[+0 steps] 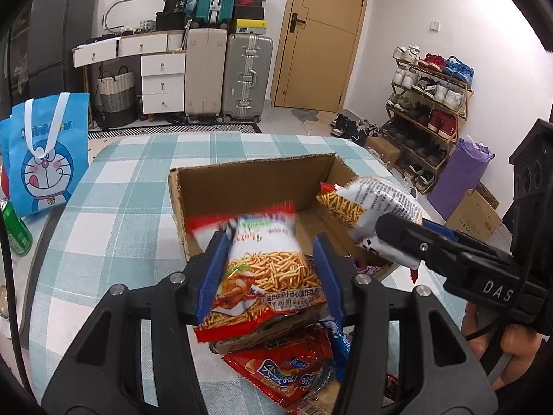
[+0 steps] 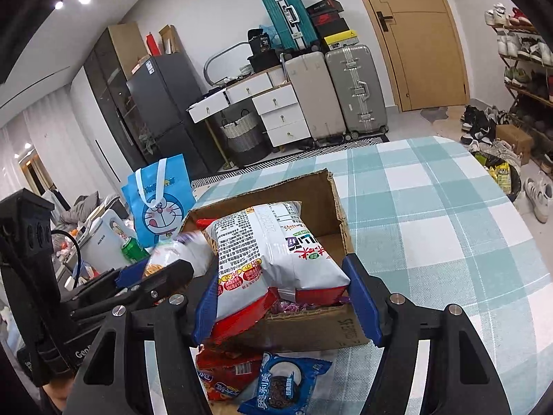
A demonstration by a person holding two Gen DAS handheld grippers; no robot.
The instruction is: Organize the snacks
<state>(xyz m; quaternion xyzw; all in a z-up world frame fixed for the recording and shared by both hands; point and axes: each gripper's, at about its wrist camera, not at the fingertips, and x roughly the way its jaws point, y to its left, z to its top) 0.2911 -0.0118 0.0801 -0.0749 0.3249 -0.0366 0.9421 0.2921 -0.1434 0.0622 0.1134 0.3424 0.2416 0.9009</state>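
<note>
Checked cloth covers the bench point(image 2: 432, 214). Nearest, the left claw point(image 1: 273, 269) grips a noodle-snack bag point(image 1: 273, 276) over the cardboard box point(image 1: 249, 180); the right claw point(image 2: 280, 297) clamps a white snack bag point(image 2: 269, 242) above the same box. Suitcases point(image 1: 228, 76) stand behind.

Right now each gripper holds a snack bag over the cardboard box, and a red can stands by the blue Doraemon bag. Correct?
One error: the can is green, as the left wrist view shows. Both the left gripper and right gripper do hold bags over the box, near the Doraemon bag.

Motion-blurred top of left snack bag point(image 1: 255, 228)
</note>
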